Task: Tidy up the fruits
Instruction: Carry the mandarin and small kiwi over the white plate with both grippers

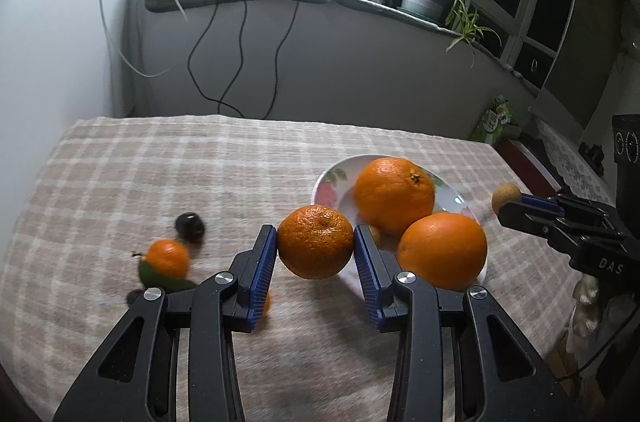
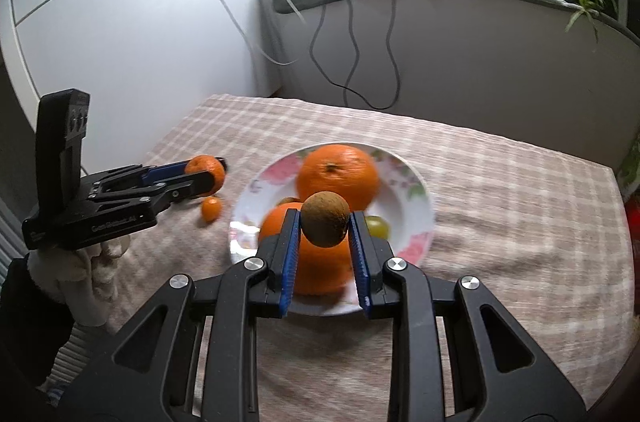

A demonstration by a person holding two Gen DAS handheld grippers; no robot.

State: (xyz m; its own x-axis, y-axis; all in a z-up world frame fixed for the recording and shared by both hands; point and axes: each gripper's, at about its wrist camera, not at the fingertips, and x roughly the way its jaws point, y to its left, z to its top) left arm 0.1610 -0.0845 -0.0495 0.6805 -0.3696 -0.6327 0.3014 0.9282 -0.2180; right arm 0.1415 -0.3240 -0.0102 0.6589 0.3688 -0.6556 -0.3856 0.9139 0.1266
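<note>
Midway, seemingly: two large oranges (image 2: 336,174) lie in the flowered white plate (image 2: 424,222) near the table's right edge. Left gripper (image 1: 315,246) clamps a rough-skinned mandarin (image 1: 315,242), right gripper (image 2: 325,226) pinches a small brown round fruit (image 2: 325,218) over the plate. Left out on the checked cloth (image 1: 200,162), toward its left edge: a leafy small mandarin (image 1: 167,258) and a dark fruit (image 1: 190,227).

A rough-skinned mandarin (image 1: 315,241) is held up off the checked cloth. A brown kiwi (image 2: 325,219) hangs above the flowered plate (image 2: 416,254), where two big oranges (image 2: 338,175) sit beside a green grape (image 2: 378,225).
</note>
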